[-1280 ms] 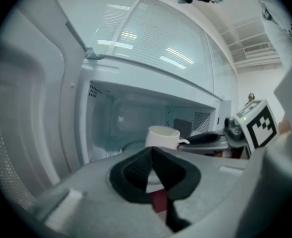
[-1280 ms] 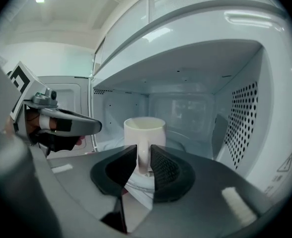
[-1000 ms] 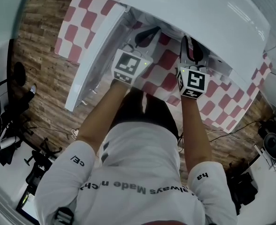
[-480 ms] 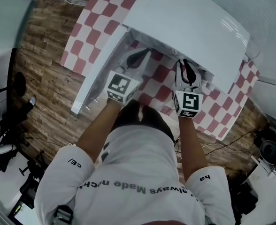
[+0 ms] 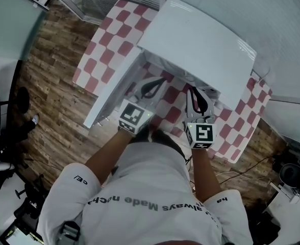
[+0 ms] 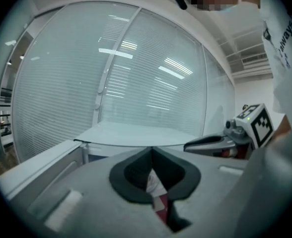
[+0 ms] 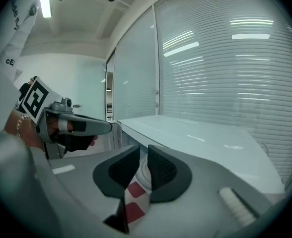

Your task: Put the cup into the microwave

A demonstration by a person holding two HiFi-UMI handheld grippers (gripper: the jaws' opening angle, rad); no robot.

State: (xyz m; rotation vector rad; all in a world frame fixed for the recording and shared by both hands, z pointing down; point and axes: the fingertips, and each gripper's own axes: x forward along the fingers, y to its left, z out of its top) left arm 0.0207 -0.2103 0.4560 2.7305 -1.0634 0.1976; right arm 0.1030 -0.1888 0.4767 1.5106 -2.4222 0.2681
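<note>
A white microwave (image 5: 196, 40) stands on a table with a red-and-white checked cloth (image 5: 114, 34), its door (image 5: 111, 88) swung open to the left. My right gripper (image 5: 195, 93) is just in front of the opening. In the right gripper view its jaws (image 7: 143, 155) stand nearly closed and parallel, gripping the wall of a white cup (image 7: 143, 178) over the cloth. My left gripper (image 5: 151, 86) hovers by the open door, and its jaws (image 6: 151, 152) are shut with nothing in them. The microwave's inside is hidden under its top (image 7: 195, 143).
A glass wall with blinds (image 6: 136, 73) runs behind the table. The wooden floor (image 5: 48, 101) surrounds the table, with dark chair bases and gear at the left (image 5: 2, 152) and cables and equipment at the lower right (image 5: 293, 172).
The head view has pulled up and back. Both grippers have drawn slightly away from the microwave's opening toward the person. Neither gripper's jaws look any different.
</note>
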